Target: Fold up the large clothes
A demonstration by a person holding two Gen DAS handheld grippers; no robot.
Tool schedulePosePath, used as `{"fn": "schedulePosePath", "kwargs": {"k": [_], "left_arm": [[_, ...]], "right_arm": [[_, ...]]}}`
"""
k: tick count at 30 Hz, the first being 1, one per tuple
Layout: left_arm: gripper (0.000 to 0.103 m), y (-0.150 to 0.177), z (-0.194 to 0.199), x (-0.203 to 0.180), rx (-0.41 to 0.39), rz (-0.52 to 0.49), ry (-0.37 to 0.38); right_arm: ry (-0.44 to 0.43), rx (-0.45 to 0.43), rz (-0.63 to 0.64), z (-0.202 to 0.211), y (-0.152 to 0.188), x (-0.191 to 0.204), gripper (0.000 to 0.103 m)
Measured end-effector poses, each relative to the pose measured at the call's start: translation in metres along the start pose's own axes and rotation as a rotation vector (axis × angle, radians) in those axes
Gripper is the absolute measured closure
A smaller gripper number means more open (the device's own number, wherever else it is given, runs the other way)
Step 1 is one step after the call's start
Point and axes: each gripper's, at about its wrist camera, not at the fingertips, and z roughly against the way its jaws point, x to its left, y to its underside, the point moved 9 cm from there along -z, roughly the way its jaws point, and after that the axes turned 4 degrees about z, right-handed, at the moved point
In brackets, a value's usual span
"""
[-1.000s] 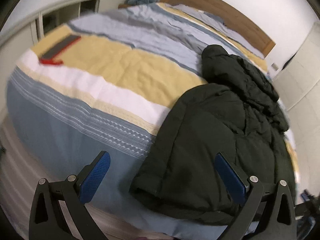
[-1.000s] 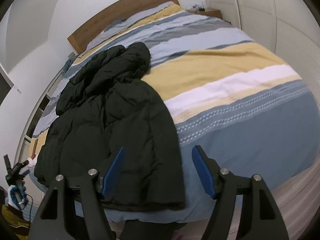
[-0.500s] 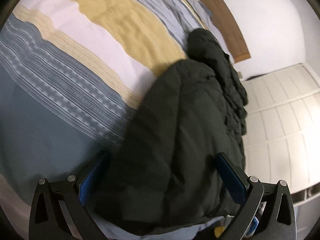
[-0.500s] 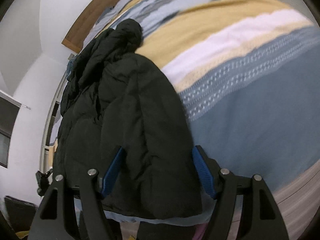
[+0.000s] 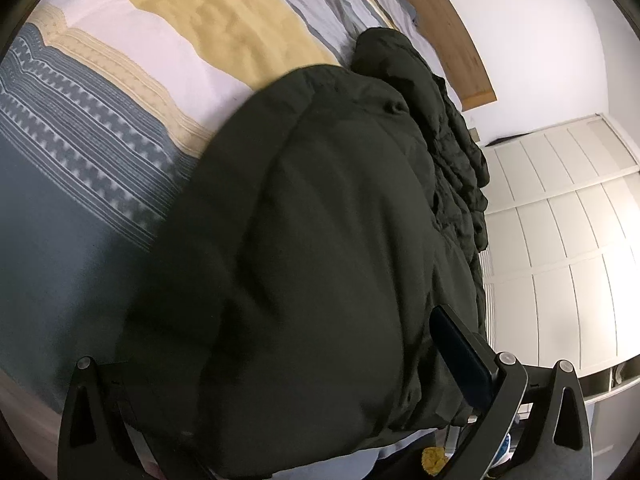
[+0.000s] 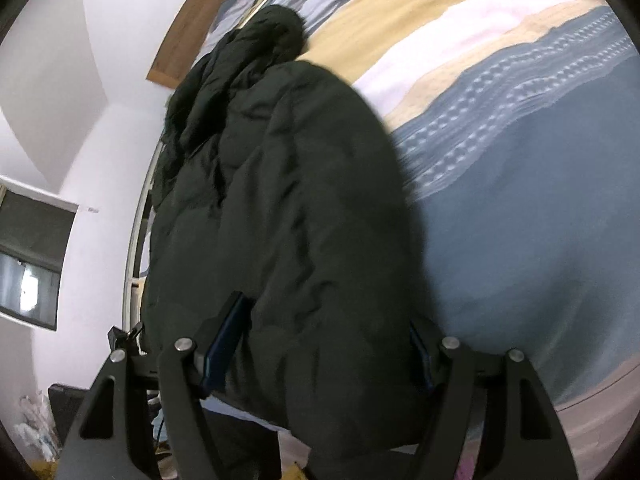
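Note:
A large dark puffer jacket (image 5: 320,220) lies along the striped bed, its hood toward the headboard and its hem at the near edge. My left gripper (image 5: 280,372) is open and straddles one side of the hem; the jacket hides its left pad, and the right blue pad (image 5: 460,360) stands beside the fabric. In the right wrist view the jacket (image 6: 280,200) fills the middle. My right gripper (image 6: 320,352) is open too, with the other side of the hem bulging between its fingers.
The bed's duvet (image 5: 100,140) has blue, white, yellow and grey stripes and drops off at the near edge (image 6: 520,200). A wooden headboard (image 5: 452,32) stands at the far end. White wardrobe doors (image 5: 560,220) stand on one side, and a window (image 6: 28,256) shows on the other.
Both grippers have sunk and tipped down toward the jacket's near hem. The hem, formerly ahead of the fingers, now sits between each pair. The jaws look as wide as before.

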Motion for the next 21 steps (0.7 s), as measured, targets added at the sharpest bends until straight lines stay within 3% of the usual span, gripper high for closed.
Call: {"fn": "schedulePosePath", "kwargs": {"k": [7,14,18,21], "left_arm": [[0.039,0.009,-0.001,-0.009,-0.005,-0.01,-0.018],[0.055,0.012,0.003,-0.013,-0.025,-0.009,-0.012],[0.067,0.013,0.005,-0.017,-0.042,-0.021,-0.025],[0.075,0.013,0.007,-0.021,-0.052,-0.036,-0.04]], "right_arm": [[-0.018,-0.012,0.048,0.003,0.001,0.02,0.034],[-0.017,-0.002,0.068,-0.001,0.004,0.029,0.035],[-0.001,-0.005,0.088,-0.004,0.002,0.033,0.063],[0.018,-0.019,0.111,-0.001,0.0,0.035,0.074]]}}
